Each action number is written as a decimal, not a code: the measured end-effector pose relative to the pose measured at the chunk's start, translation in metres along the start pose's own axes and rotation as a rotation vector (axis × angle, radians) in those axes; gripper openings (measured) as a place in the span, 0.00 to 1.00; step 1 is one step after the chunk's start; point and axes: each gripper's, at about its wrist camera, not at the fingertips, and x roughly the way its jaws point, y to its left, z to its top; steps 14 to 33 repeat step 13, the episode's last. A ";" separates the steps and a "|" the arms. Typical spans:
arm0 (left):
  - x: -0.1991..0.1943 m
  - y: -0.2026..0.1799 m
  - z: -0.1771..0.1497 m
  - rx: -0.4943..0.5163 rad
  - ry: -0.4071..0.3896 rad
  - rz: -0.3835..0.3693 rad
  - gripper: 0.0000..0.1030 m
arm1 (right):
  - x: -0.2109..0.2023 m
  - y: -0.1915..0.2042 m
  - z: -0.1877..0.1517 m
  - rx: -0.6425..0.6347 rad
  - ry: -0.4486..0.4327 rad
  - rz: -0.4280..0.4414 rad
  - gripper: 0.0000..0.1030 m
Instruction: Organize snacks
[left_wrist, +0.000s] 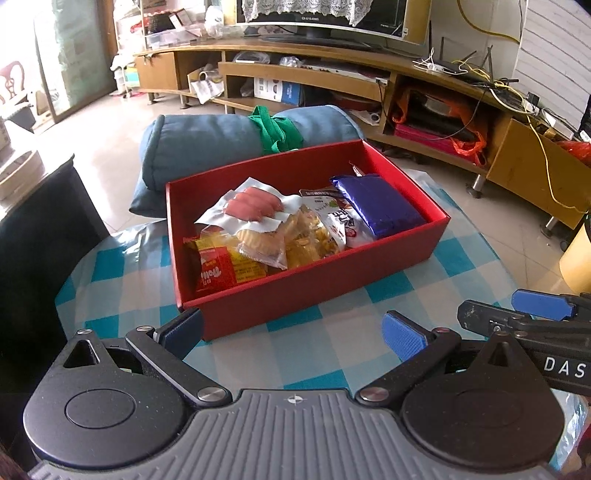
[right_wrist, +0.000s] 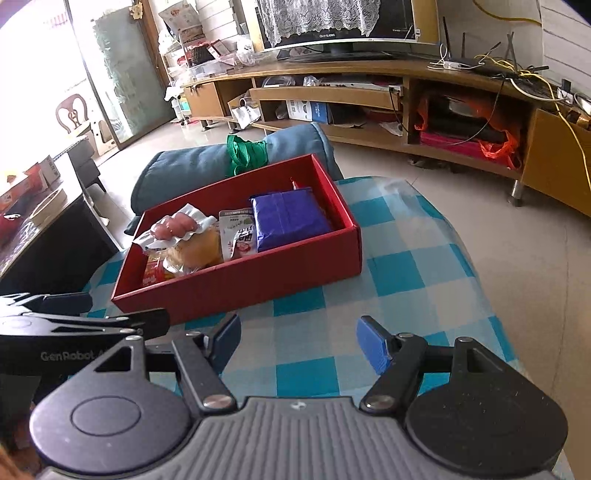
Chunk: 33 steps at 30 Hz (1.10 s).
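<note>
Closest in, both tools hang low over the near edge of a table covered in a blue-and-white checked cloth (left_wrist: 332, 339). The left gripper (left_wrist: 293, 332) has its jaws spread wide with nothing between them, one blue pad just beside the near corner of the red box (left_wrist: 303, 295). The right gripper (right_wrist: 299, 341) is likewise released and empty, over bare cloth a little short of the box. Each camera catches the other tool at its edge: the left view shows the right one's blue-tipped fingers at the far right, the right view shows the left one's dark body at the far left.

The box sits on the cloth with the snacks inside. The left view looks down into it: a red-and-yellow packet (left_wrist: 221, 271) at the near end, a clear bag of yellow biscuits (left_wrist: 280, 240) with a pack of pink sausages (left_wrist: 255, 205) on top, then a white printed packet (left_wrist: 340, 221) and a purple packet (left_wrist: 380, 205) at the far end. From the right view the near wall hides most of the red-and-yellow packet.

Behind the table lies a rolled blue cushion (left_wrist: 207, 144) tied with a green strap (left_wrist: 275, 129). Farther off, a long wooden TV cabinet (right_wrist: 369, 96) with a television (right_wrist: 340, 22) on it.
</note>
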 end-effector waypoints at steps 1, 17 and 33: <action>-0.001 0.000 -0.001 -0.002 0.000 -0.001 1.00 | -0.001 0.000 -0.001 0.001 -0.001 0.002 0.66; -0.015 -0.006 -0.011 -0.005 -0.011 0.005 1.00 | -0.016 -0.001 -0.006 0.014 -0.017 0.019 0.67; -0.015 -0.006 -0.011 -0.005 -0.011 0.005 1.00 | -0.016 -0.001 -0.006 0.014 -0.017 0.019 0.67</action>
